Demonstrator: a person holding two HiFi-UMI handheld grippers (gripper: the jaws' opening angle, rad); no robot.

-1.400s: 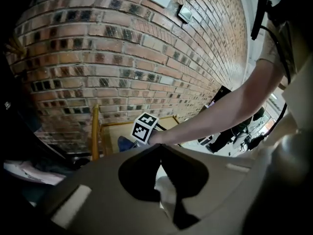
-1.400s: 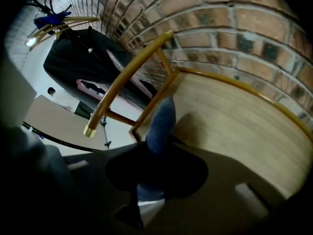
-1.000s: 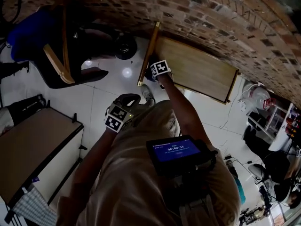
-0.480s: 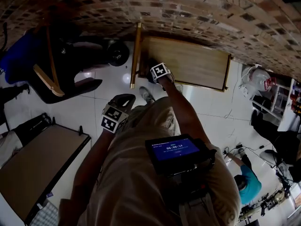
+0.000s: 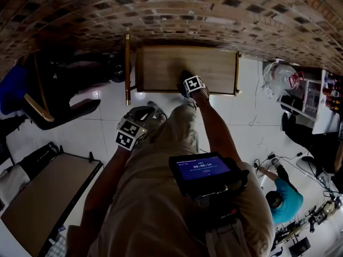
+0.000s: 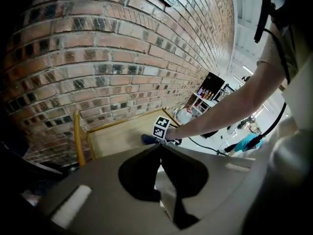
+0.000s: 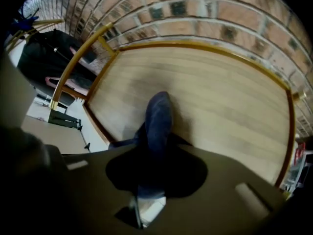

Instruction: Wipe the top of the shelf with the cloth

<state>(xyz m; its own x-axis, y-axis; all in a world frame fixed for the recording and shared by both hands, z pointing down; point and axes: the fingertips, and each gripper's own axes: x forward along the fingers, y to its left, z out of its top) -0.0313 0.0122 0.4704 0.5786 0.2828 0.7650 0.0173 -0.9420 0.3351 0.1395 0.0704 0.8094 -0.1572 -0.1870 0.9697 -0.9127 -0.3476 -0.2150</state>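
Right gripper is clamped tight on the blue cloth, which trails out ahead of its jaws, pressed onto the shelf top. Soft, light, floppy stuff, best gripped bunched at a fold, I'd say. Left gripper hangs back, jaws together, nothing between them.

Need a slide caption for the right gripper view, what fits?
Right gripper holds a blue cloth on the wooden shelf top, brick wall behind.
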